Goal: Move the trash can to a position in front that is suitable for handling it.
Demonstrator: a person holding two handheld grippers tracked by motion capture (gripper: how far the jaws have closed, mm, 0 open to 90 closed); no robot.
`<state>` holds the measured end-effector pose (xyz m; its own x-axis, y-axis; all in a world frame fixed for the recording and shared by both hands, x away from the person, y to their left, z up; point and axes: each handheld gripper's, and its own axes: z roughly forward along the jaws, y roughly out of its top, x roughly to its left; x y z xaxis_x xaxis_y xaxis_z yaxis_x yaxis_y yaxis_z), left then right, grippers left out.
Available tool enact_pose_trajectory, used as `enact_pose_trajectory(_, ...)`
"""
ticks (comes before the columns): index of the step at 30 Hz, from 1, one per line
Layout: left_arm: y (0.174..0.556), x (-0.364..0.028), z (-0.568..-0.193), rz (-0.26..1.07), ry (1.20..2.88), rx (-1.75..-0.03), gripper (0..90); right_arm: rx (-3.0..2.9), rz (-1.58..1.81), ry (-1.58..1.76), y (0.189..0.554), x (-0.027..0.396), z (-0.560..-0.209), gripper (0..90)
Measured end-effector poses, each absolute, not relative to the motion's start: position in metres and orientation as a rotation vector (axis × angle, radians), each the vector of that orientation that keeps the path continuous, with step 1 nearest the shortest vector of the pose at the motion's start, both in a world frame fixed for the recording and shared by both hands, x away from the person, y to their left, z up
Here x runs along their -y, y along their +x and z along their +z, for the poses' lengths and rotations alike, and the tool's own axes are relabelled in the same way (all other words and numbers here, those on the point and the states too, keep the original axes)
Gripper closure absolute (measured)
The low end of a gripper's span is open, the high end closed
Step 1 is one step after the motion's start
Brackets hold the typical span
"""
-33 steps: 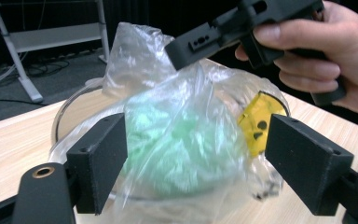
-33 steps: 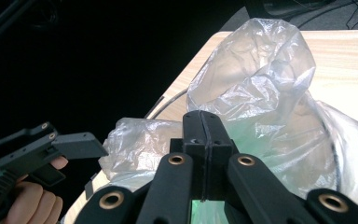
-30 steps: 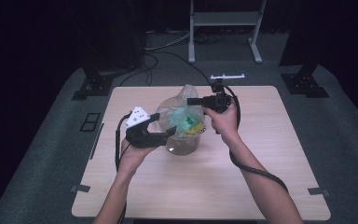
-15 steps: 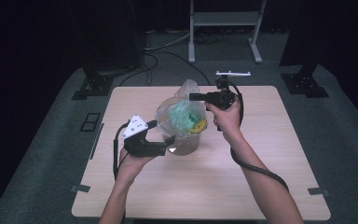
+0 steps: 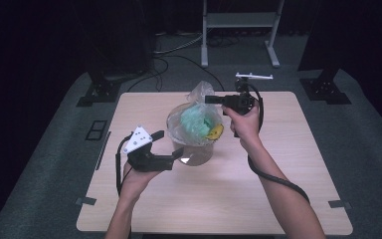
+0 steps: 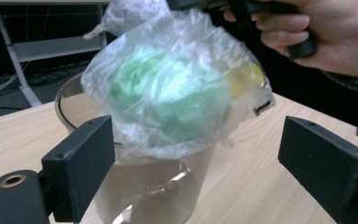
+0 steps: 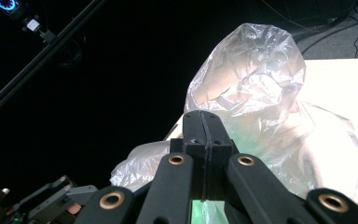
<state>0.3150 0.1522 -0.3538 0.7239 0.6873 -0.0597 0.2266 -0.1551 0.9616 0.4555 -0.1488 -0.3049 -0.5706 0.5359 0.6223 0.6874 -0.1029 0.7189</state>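
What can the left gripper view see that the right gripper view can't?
Left gripper view: the clear cup under the plastic bag, a yellow bit inside the bag, and the left gripper, whose jaws have just been opening and pinch nothing. Right gripper view: the right gripper shut on the bag's plastic, and a slanted black bar in the dark. Both: that crinkly bag with green stuff inside.

Bag (image 6: 177,88): thin clear plastic, crinkled, glossy. Green wad (image 6: 168,98) inside: soft, matt. Tub (image 6: 149,191): clear smooth plastic, shiny. Desk (image 5: 288,164): pale wood grain, matt. Left tool (image 6: 200,163) pads: black foam-like, matt. Floor (image 5: 54,144): grey carpet, rough.
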Motion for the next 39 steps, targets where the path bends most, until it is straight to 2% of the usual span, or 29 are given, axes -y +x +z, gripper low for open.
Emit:
enact_pose_trajectory(19, 0.316, -0.157, -0.362, 0.454, 1.746, -0.756, 9.4, 2.007, -1.872, -1.312, 0.441, 0.162, -0.265, 90.0)
enact_pose_trajectory(39, 0.318, -0.157, -0.365, 0.463, 1.761, -0.747, 9.4, 2.018, -1.946, -1.353, 0.424, 0.208, -0.242, 90.0)
